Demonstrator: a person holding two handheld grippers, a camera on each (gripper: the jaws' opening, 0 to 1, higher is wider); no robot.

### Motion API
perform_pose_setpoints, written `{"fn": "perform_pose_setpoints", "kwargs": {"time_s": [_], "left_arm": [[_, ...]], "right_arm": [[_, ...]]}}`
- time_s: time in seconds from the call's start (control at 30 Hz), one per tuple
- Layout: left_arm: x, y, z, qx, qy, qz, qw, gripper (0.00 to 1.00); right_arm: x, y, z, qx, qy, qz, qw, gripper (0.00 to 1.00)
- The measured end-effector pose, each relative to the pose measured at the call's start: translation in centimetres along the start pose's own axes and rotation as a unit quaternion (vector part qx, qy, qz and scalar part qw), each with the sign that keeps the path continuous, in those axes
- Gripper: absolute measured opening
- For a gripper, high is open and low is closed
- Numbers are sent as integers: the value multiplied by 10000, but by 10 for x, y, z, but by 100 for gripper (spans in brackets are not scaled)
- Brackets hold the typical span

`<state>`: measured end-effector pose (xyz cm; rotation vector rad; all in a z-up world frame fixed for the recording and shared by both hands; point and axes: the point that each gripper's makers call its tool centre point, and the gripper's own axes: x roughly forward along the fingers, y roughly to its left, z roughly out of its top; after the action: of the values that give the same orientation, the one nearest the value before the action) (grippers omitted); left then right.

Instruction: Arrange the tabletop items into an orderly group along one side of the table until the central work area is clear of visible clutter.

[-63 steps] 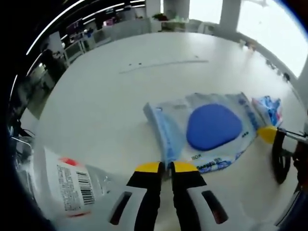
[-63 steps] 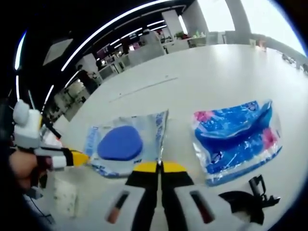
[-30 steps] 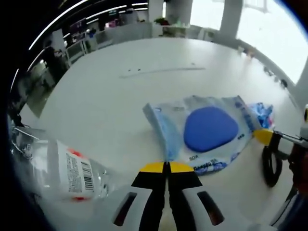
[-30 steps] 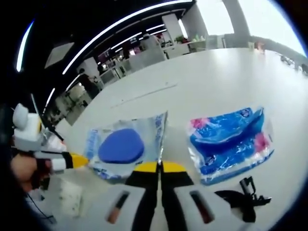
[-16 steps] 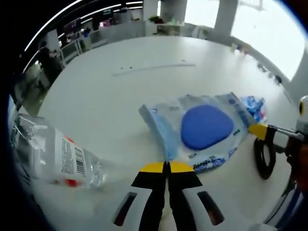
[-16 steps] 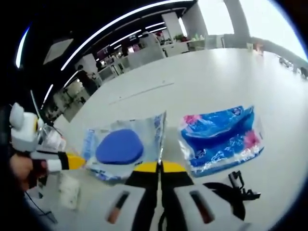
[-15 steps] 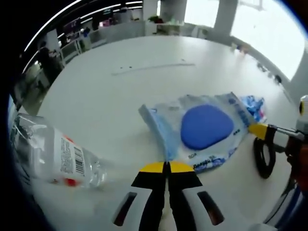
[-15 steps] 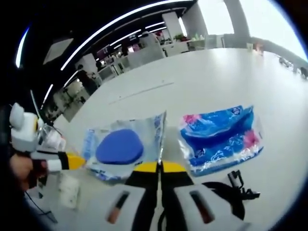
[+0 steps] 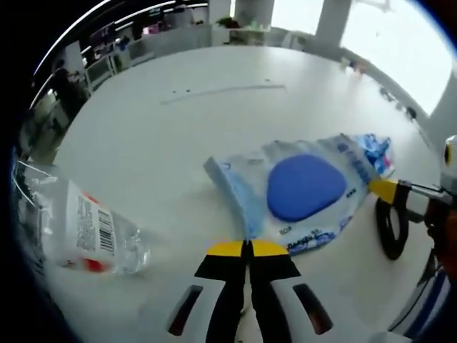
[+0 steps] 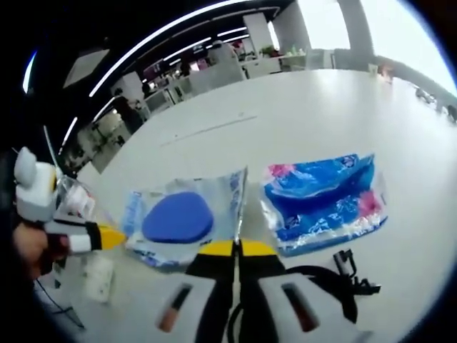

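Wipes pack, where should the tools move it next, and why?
Probably a small pull of the wipes pack toward the table's near side. The left tool and the right tool both look shut on its near edge, and the bottle and blue bag already lie along that side.
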<state>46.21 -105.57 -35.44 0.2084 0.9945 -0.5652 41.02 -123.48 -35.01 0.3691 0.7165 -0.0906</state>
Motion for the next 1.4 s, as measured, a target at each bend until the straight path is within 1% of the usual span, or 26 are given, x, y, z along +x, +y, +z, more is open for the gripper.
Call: {"fn": "perform_pose_setpoints", "kwargs": {"time_s": [0.37, 0.77, 0.87, 0.93, 1.03, 1.13, 1.17, 1.2, 1.23, 1.4], "left_arm": [[3, -2, -1, 58, 13, -28, 10000, 0], [4, -1, 1, -5, -60, -57, 10000, 0], [4, -1, 2, -7, -76, -53, 10000, 2], [4, -1, 2, -10, -94, -61, 9999, 6], [4, -2, 2, 31, -112, -55, 9999, 8], [4, -2, 3, 26, -125, -57, 9999, 9], [4, -1, 2, 51, -120, -50, 9999, 9], [4, -1, 3, 53, -125, -52, 9999, 10], [4, -1, 3, 31, -133, -56, 9999, 10], [3, -2, 3, 74, -164, -52, 9998, 12]], "right_arm": [[5, -4, -3, -2, 80, -51, 10000, 0], [8, -7, -3, 34, 166, -81, 9998, 0], [8, -6, -3, 50, 159, -68, 9998, 0], [8, -5, -3, 36, 177, -48, 9998, 0], [8, -5, -4, 52, 175, -62, 9998, 0], [8, -6, -2, 43, 105, -89, 9999, 5], [8, -4, -2, 92, 110, -47, 9999, 5], [8, -4, -3, 77, 144, -59, 9998, 5], [7, -4, -2, 29, 107, -81, 9999, 6], [7, -3, -2, 26, 117, -73, 9999, 8]]}}
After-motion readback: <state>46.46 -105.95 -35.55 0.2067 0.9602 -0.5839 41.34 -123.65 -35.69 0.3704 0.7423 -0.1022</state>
